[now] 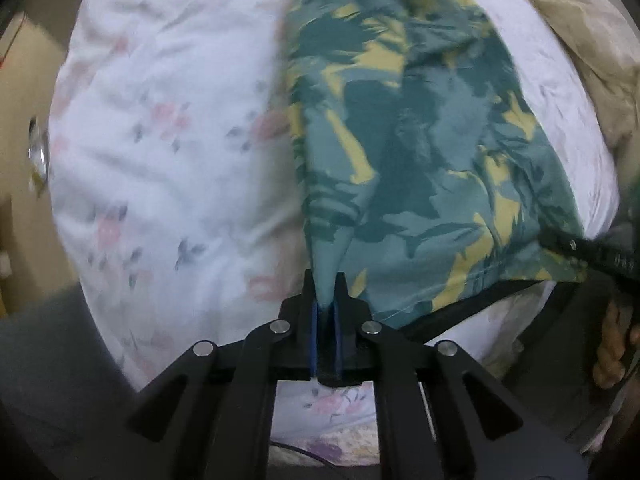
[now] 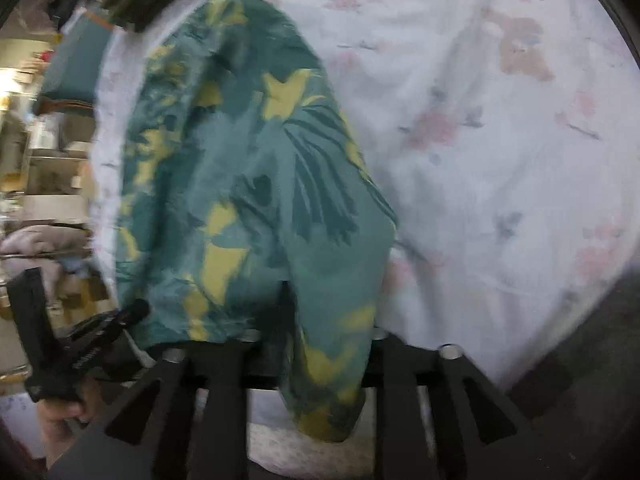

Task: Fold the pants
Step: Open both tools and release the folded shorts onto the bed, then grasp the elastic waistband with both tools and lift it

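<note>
White bedsheet [image 1: 168, 152] with faint pink and grey flowers covers the bed; everything below is placed relative to it.

Item 1, left of the sheet: room clutter, shelves [image 2: 48, 152] and a grey bundle, blurred.

Item 2, on the sheet: pants [image 1: 420, 128], teal with yellow leaf print, lifted at their near edge and draped away across the sheet. Wide bare sheet lies open on both sides of them.

Item 3, my left gripper [image 1: 327, 292]: blue-padded fingers closed on a pinched corner of the near hem.

Item 4, my right gripper [image 2: 320, 344]: fabric hangs over and hides its fingers, so I cannot tell how the jaws stand.

Item 5, far right edge of the sheet: tan bedding [image 1: 580, 40], crumpled.
</note>
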`<state>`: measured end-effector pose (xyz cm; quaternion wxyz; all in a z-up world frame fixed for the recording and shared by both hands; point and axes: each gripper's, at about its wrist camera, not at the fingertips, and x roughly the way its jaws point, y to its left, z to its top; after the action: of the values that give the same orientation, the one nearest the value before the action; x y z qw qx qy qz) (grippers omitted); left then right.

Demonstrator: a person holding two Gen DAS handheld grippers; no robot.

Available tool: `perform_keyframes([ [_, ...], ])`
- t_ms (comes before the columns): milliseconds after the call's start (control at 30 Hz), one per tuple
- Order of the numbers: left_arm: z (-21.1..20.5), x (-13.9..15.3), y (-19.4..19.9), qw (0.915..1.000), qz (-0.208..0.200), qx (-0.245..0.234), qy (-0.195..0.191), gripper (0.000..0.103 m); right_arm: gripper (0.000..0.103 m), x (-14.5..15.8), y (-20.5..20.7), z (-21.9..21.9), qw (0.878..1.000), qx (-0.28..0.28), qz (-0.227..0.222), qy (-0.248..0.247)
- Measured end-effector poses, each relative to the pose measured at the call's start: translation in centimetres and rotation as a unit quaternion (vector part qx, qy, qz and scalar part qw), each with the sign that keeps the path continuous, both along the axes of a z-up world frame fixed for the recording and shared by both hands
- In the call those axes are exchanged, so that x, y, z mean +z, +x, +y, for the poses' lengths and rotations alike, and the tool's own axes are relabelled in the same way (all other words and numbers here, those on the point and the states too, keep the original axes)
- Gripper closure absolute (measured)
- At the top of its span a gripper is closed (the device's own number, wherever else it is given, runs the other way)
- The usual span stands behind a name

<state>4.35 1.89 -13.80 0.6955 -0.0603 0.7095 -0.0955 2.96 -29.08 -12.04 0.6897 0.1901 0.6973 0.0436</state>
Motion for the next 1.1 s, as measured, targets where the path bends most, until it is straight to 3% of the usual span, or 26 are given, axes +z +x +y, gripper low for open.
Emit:
perform_keyframes([
  [33,0.5,0.3,0.0,0.9999,-0.008,0.012,0.007,0.087,0.053,1.1,-0.3,-0.3,0.999,0.000,-0.014,-0.044],
  [67,0.8,0.7,-0.1,0.9992,-0.023,0.022,0.025,0.070,0.050,2.2,-0.4,-0.3,0.998,0.004,-0.029,-0.059],
  [133,1.3,2.4,-0.2,0.9944,-0.071,0.045,0.065,0.051,0.045,4.6,-0.3,-0.2,0.994,0.031,-0.069,-0.073],
  [233,1.0,4.4,-0.2,0.9893,-0.127,0.051,0.051,0.027,0.045,7.5,0.9,0.5,0.983,0.069,-0.151,-0.082],
  [300,-0.4,4.2,-0.1,0.9896,-0.138,0.031,0.025,0.027,0.050,7.4,2.1,1.8,0.981,0.099,-0.159,-0.056],
  [400,-3.4,2.0,0.6,0.9925,-0.110,-0.039,0.037,0.036,0.067,4.4,3.8,4.9,0.985,0.124,-0.120,-0.012],
  [467,-4.5,-0.1,0.6,0.9940,-0.074,-0.059,0.055,0.043,0.068,0.7,4.3,6.4,0.988,0.136,-0.073,-0.014],
  [567,-4.6,-3.1,-0.7,0.9954,0.005,-0.073,0.061,0.036,0.068,-3.3,2.4,6.1,0.992,0.119,0.017,-0.034],
  [700,-3.6,-2.3,-1.7,0.9959,0.002,-0.070,0.056,0.031,0.062,-2.0,0.6,5.4,0.988,0.141,0.033,-0.048],
  [767,-2.7,-1.0,-1.5,0.9978,-0.015,-0.047,0.045,0.031,0.061,-0.7,0.6,4.5,0.989,0.141,0.024,-0.043],
  [867,-1.2,1.9,0.0,0.9986,-0.050,-0.008,0.015,0.031,0.057,2.4,2.1,3.2,0.991,0.133,-0.032,-0.005],
  [967,-0.1,4.6,2.8,0.9957,-0.089,0.021,0.015,0.031,0.053,5.6,5.8,2.0,0.986,0.126,-0.106,-0.012],
  [1100,-0.3,6.8,8.3,0.9901,-0.135,0.017,0.032,0.033,0.054,6.9,11.6,1.9,0.983,0.108,-0.149,0.025],
])
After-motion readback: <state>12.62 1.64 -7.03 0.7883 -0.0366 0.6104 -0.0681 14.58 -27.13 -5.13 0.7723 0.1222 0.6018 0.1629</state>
